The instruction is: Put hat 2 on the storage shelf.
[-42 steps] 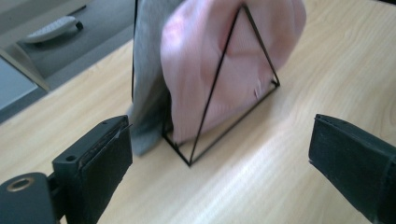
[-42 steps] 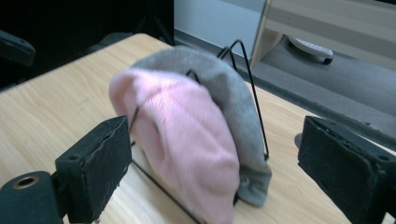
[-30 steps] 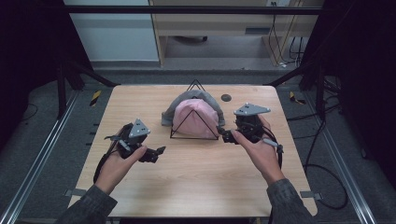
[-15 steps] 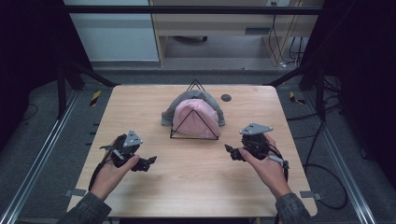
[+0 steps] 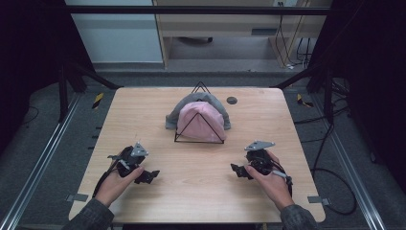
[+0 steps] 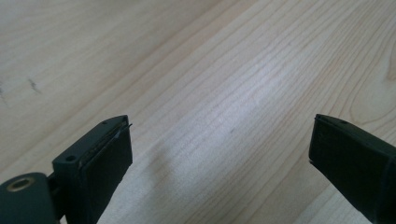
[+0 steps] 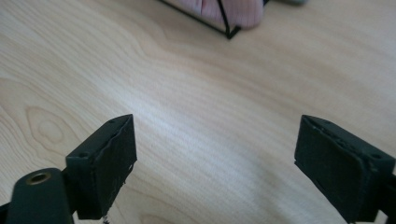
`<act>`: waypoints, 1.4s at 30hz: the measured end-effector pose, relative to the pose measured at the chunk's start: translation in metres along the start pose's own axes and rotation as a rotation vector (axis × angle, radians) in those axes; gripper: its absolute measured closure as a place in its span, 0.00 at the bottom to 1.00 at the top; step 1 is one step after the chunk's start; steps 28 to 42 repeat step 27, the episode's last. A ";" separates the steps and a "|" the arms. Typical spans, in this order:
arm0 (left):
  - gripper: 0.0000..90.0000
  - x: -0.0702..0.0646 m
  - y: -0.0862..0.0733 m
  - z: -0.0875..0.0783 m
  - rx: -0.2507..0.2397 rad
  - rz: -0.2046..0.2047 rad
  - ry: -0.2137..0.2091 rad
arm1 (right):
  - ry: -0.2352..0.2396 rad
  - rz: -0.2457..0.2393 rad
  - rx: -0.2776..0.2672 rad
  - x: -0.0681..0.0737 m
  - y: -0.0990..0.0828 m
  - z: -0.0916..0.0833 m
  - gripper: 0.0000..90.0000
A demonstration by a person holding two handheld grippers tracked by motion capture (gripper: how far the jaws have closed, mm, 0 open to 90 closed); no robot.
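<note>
So both hand-held grippers are sitting low near the person's edge of the surface [image 5: 143, 110], and neither has anything in it. The left hand-held gripper [image 5: 149, 176] has its jaws spread wide over bare wood in its own view, and the right hand-held gripper [image 5: 238, 170] is just as released, nothing between the pads. The stuff that matters is ahead of both of them, well apart: a pink cap [image 5: 201, 120] draped on a black wire stand [image 5: 199, 139], with a grey cap [image 5: 191, 101] tucked behind and around it. From the right hand-held gripper the stand's near corner [image 7: 229, 31] and a bit of pink fabric [image 7: 233, 11] sit up ahead and slightly to the left of its jaws. My guess at what could go sideways: that stand looks thin and light, so if either hand-held gripper comes in and pinches a wire along with the fabric, the whole frame probably lifts or tips instead of the cap sliding off. Same deal if only one side gets tugged, the stand could skate across the smooth wood and drag the grey cap with it. There's also a small dark disc [image 5: 231, 100] beyond the caps, to the right, that a shoved stand could bump.
</note>
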State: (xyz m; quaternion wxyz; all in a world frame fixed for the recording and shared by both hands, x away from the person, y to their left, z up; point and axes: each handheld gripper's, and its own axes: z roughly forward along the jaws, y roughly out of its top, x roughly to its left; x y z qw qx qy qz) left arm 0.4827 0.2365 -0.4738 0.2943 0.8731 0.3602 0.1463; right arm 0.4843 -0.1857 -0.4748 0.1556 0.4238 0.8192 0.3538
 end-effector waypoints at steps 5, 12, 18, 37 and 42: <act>0.06 0.000 -0.005 0.008 0.039 0.001 -0.016 | 0.007 0.020 0.057 0.001 -0.011 0.012 0.11; 0.05 -0.001 -0.009 0.014 0.063 -0.017 -0.038 | -0.005 0.032 0.083 -0.001 -0.015 0.018 0.09; 0.00 -0.007 -0.012 0.018 0.068 0.005 -0.035 | -0.042 -0.017 0.074 0.003 -0.019 0.021 0.07; 0.00 -0.009 -0.014 0.017 0.048 -0.007 -0.033 | -0.054 -0.027 -0.020 0.006 -0.031 0.022 0.03; 0.00 -0.009 -0.014 0.017 0.048 -0.007 -0.033 | -0.054 -0.027 -0.020 0.006 -0.031 0.022 0.03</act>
